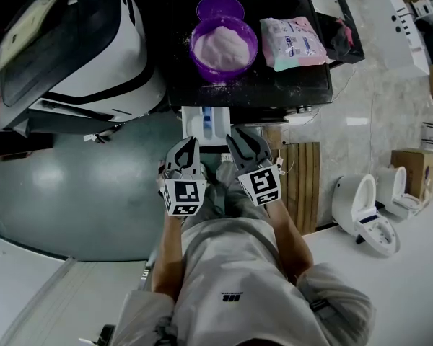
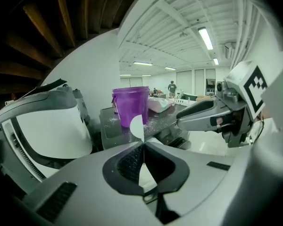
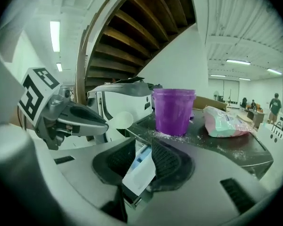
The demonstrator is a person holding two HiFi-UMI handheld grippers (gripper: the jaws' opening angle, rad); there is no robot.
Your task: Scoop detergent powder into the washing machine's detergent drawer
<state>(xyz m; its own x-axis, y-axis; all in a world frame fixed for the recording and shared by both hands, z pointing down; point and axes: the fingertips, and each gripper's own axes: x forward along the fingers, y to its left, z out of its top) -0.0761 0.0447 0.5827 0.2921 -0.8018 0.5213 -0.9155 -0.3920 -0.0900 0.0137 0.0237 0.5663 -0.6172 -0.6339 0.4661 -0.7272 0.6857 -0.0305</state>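
Detergent powder (image 1: 222, 47): pale pinkish-white, heaped in a purple tub (image 1: 254, 45) on the black top of the washing machine (image 1: 281, 85). Loose white specks lay scattered on the top around the tub's base. A second purple container (image 1: 220, 7) stood just behind the tub and looked empty. A pastel detergent bag (image 1: 292, 42) lay flat to the tub's right, apart from it.

Detergent drawer (image 1: 204, 125): white with a blue insert, pulled out from the machine's front edge, below the tub in the head view.

Left tool (image 2: 142, 142): jaws pinched together on a thin white spoon (image 3: 120, 120). The spoon's round bowl stuck out past the tips. I could not tell whether it carried any powder. The tool sat just in front of the drawer, tips towards it.

Right tool (image 3: 144, 146): jaws narrowly apart. The drawer's white and blue showed through the gap, and the pads did not look pressed on anything. Its tips sat near the drawer's right front corner.

The two tools were side by side, close together, in front of the person's torso (image 1: 238, 280).

A white appliance with a dark lid (image 1: 94, 56) stood left of the machine.
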